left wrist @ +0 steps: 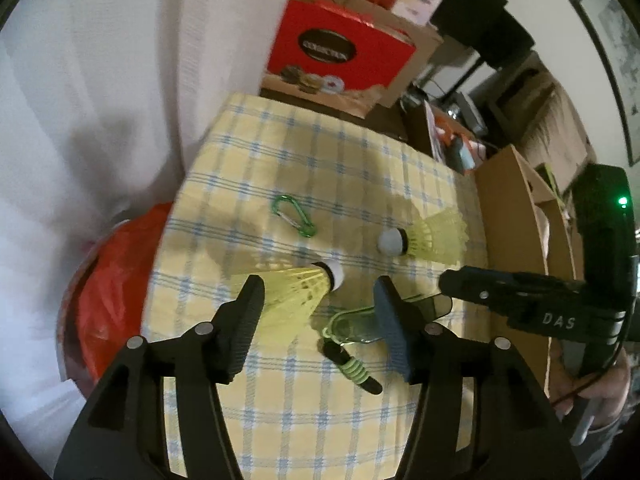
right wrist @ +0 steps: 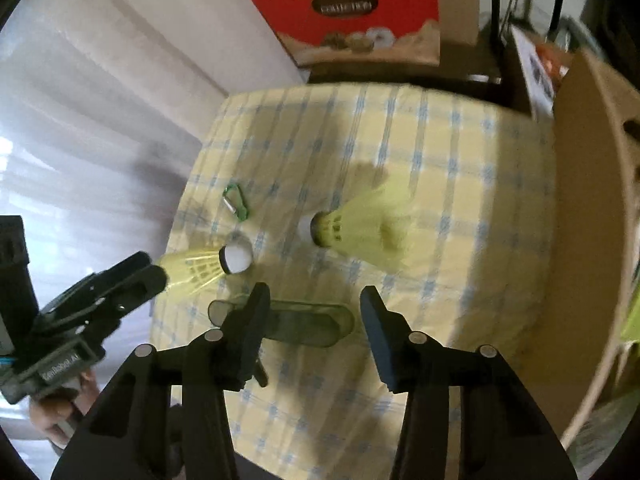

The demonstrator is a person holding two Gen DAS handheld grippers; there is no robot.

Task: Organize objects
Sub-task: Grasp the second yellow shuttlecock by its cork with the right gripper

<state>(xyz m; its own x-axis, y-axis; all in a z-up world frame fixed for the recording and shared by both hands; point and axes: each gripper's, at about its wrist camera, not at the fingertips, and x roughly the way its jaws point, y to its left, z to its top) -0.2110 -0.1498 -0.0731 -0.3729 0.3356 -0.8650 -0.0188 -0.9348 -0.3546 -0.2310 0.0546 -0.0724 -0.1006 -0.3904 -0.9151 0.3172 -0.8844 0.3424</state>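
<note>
Two yellow shuttlecocks lie on the yellow checked tablecloth (left wrist: pixel 280 152). The near one (left wrist: pixel 304 284) lies just ahead of my open left gripper (left wrist: pixel 318 294); it also shows in the right wrist view (right wrist: pixel 208 266). The far one (left wrist: pixel 428 236) lies further right, ahead of my open right gripper (right wrist: pixel 314 308), where it shows larger (right wrist: pixel 360 228). A green carabiner (left wrist: pixel 294 216) lies beyond them, also in the right wrist view (right wrist: pixel 237 202). Tinted sunglasses (right wrist: pixel 304 322) with a green-black temple (left wrist: pixel 352 368) lie between the grippers. Both grippers are empty.
A red gift box (left wrist: pixel 340 52) stands behind the table. A brown cardboard box (right wrist: pixel 592 220) flanks the right edge. An orange-red bag (left wrist: pixel 116 292) sits at the left below a white curtain (left wrist: pixel 100 80).
</note>
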